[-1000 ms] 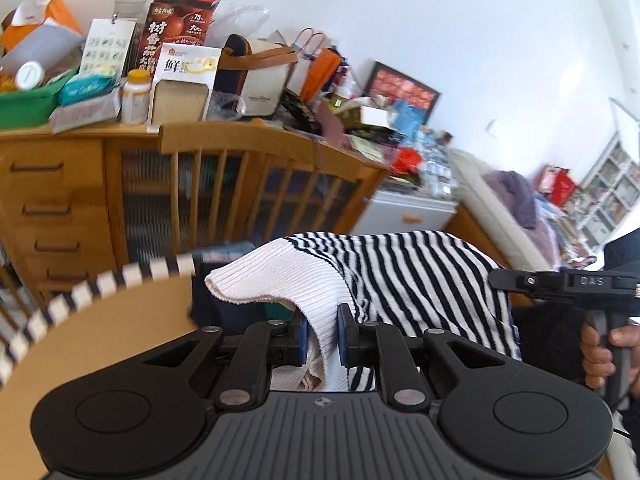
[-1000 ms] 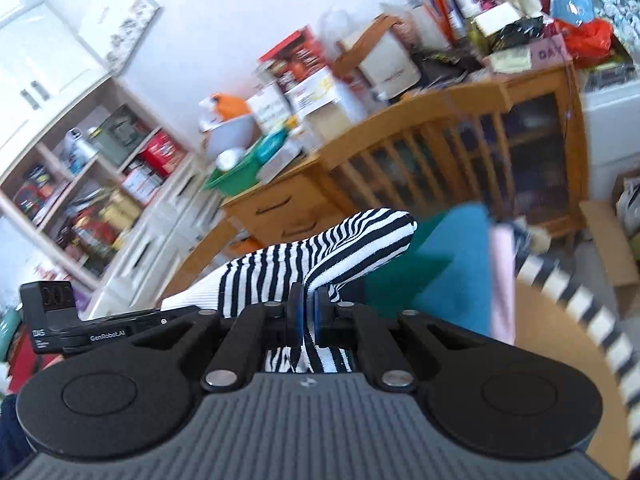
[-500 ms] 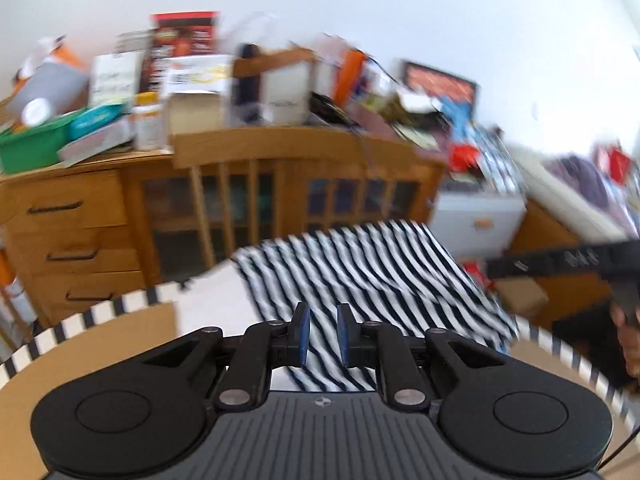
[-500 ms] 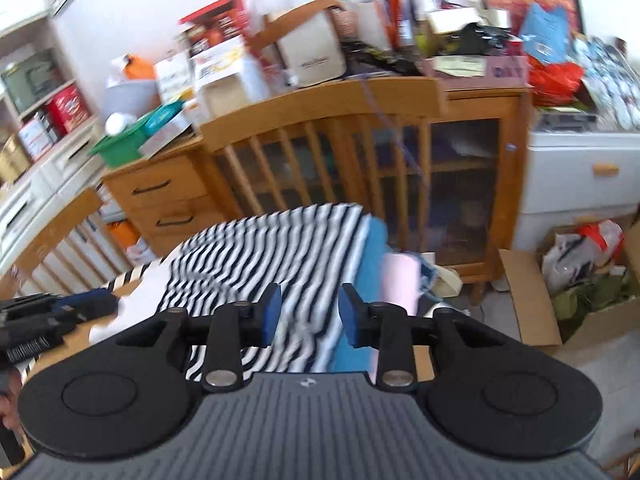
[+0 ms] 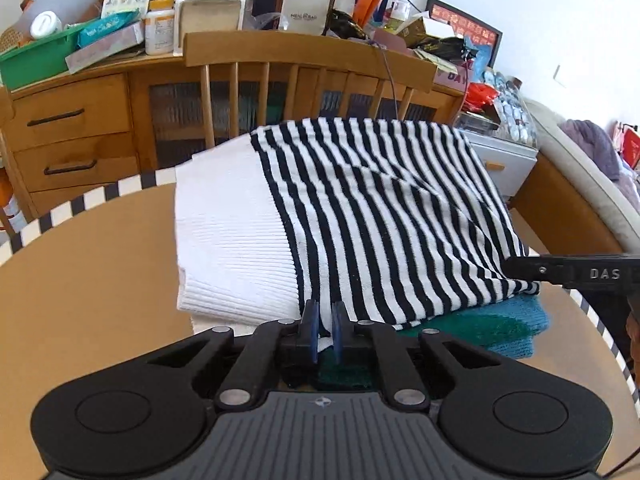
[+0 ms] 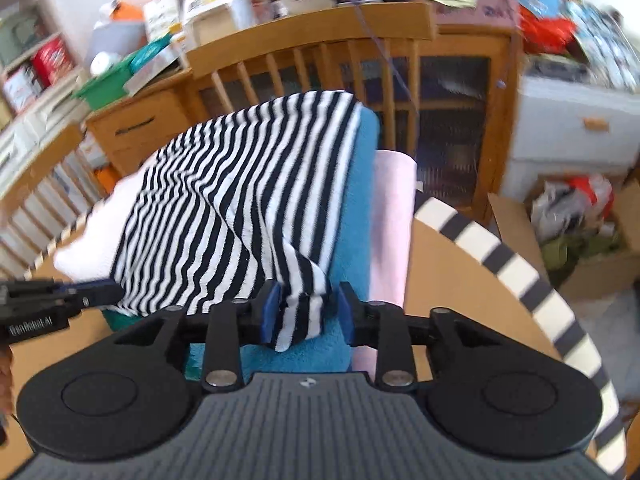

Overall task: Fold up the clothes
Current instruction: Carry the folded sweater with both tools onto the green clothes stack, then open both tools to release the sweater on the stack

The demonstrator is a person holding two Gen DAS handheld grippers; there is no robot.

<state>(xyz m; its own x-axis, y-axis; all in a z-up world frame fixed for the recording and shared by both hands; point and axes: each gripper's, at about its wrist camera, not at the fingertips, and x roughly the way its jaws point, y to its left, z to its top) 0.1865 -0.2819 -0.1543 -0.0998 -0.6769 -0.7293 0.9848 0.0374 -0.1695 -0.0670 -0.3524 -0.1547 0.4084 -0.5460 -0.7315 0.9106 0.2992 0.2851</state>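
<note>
Left gripper (image 5: 324, 322) low at the near edge of the pile, pointing down at it, its blue pads (image 5: 310, 320) nearly together. A sliver of white cloth shows in the narrow gap, but whether the pads pinch it I cannot tell. Over to the right gripper (image 6: 306, 312): jaws opening, pads (image 6: 269, 310) standing clear on either side of a bunched corner of the striped top (image 6: 240, 200). That corner hangs loose between them, not pressed. Released, then.

The striped top lies spread over the pile, black and white bands running away from both grippers toward the chair (image 5: 308, 50). In the left view its white ribbed part (image 5: 232, 240) lies at the pile's left side, flat on the table (image 5: 88, 280). Under the top there is a teal towel (image 5: 516, 328), poking out at the pile's near right corner, with a darker green piece just beside the left gripper. In the right view a pink cloth (image 6: 390, 224) lies along the pile's right flank, touching the teal layer.

Each gripper shows in the other's camera: the right one enters the left view at the pile's right edge, its tip touching the striped hem, with part of a hand (image 5: 634, 328) behind it. The table is tan with a black-and-white checked rim (image 6: 516, 264). Beyond the pile stands the chair, and behind that a cluttered wooden sideboard (image 5: 72, 128).
</note>
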